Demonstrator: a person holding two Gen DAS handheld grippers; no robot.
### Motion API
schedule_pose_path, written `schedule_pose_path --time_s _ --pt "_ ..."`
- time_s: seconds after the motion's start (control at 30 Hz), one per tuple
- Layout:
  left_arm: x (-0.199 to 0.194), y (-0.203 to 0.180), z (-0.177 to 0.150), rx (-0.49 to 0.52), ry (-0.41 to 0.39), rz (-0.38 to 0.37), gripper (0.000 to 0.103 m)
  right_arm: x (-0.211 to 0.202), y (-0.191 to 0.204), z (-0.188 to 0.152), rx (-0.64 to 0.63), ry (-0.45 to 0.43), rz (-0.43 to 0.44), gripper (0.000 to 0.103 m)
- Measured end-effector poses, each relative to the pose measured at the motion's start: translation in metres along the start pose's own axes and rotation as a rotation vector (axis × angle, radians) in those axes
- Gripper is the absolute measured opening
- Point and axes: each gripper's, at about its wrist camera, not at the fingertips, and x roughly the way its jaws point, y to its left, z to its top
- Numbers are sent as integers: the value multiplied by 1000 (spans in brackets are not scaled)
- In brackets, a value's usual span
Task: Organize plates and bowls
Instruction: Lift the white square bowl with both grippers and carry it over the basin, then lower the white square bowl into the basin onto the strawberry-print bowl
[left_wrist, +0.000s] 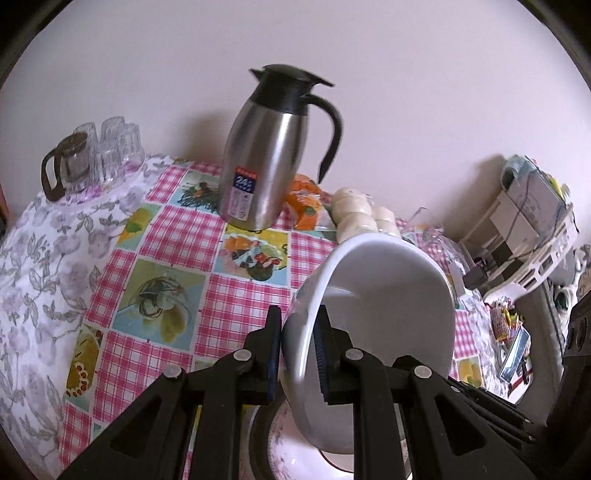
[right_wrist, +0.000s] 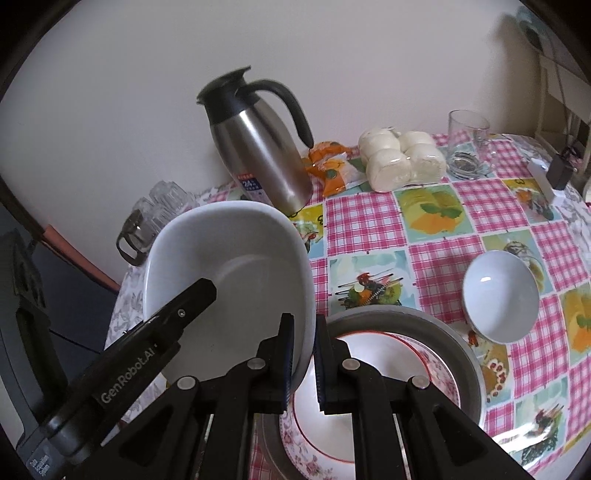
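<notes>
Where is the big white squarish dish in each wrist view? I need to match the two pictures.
Left wrist view: the big white squarish dish fills the lower centre-right, tilted, its rim pinched in the left gripper.
Right wrist view: the dish sits left of centre, its right rim pinched in the right gripper.
Shared landmark: the steel jug with black lid and handle, standing behind the dish in both.

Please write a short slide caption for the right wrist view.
Both grippers clamp the rim of a white square dish, held tilted above a floral plate on the checked tablecloth.
</notes>
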Motion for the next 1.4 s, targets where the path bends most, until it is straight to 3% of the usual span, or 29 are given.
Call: schedule_pose_path --time_s 0.53,1.4 --pt "-11 -49 -34 142 4 40 18 -42 -40 -22 42 -82 25 12" --pt "13 -55 -52 117 142 29 18 -27 -70 -34 79 22 12 14"
